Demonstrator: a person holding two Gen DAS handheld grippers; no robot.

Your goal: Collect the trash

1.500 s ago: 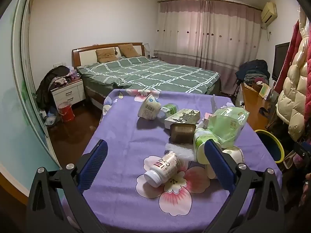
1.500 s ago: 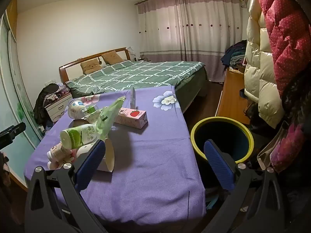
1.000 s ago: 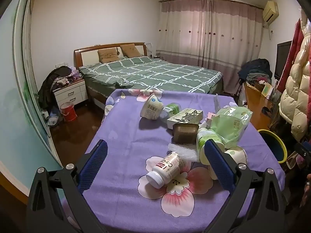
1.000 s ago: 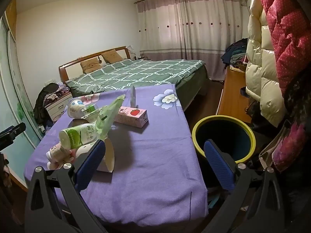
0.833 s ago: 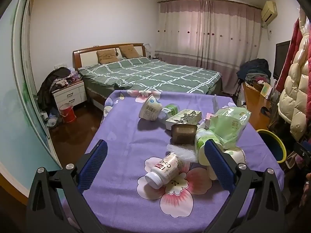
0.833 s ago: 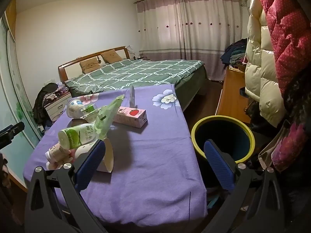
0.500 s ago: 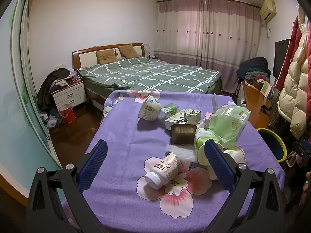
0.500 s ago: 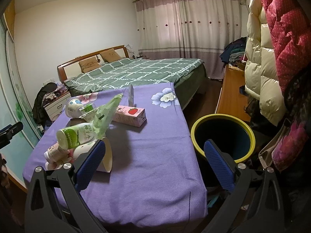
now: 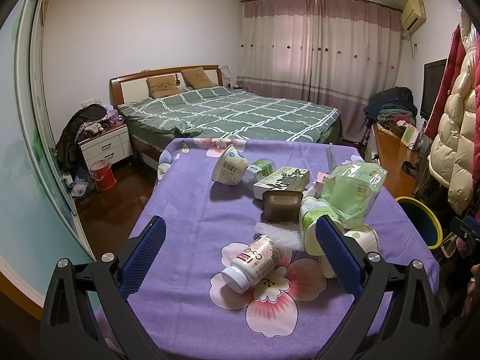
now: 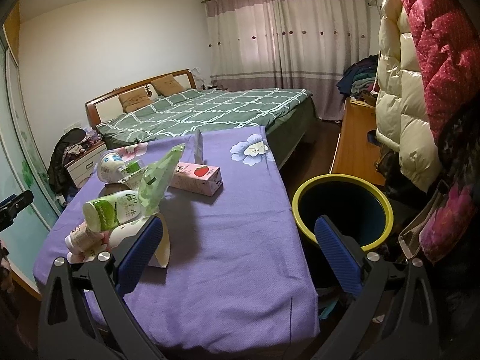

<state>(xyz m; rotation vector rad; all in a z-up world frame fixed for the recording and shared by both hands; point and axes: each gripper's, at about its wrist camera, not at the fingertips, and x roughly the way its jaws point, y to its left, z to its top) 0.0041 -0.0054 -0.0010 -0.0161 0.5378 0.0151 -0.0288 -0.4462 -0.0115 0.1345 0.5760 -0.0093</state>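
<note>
My left gripper (image 9: pixel 240 247) and right gripper (image 10: pixel 238 241) hang spread wide, holding nothing. Nearest lies a white Co-Co bottle (image 9: pixel 250 264) on the purple tablecloth (image 9: pixel 186 198); beyond, a pink strawberry carton (image 10: pixel 196 178). The yellow-rimmed bin (image 10: pixel 342 211) stands beside the table.

The table draped in a purple floral cloth (image 9: pixel 186 210) carries a cluster of trash on its right half.

Count by kind:
- Bottles lying on their sides: two. One white bottle with a red label (image 9: pixel 250 263) lies nearest; one white bottle with a green label (image 9: pixel 312 225) lies right of it.
- Green plastic pouches (image 9: pixel 352 193): one.
- Brown plastic trays (image 9: pixel 282 205): one.
- White tubs tipped over at the far end (image 9: pixel 229 169): one.
- Cartons: two. One green and white box (image 9: pixel 282 180); one pink carton with a strawberry print (image 10: pixel 196 178).

Dark bins with a yellow rim (image 10: pixel 342 210): one, on the floor to the right.
</note>
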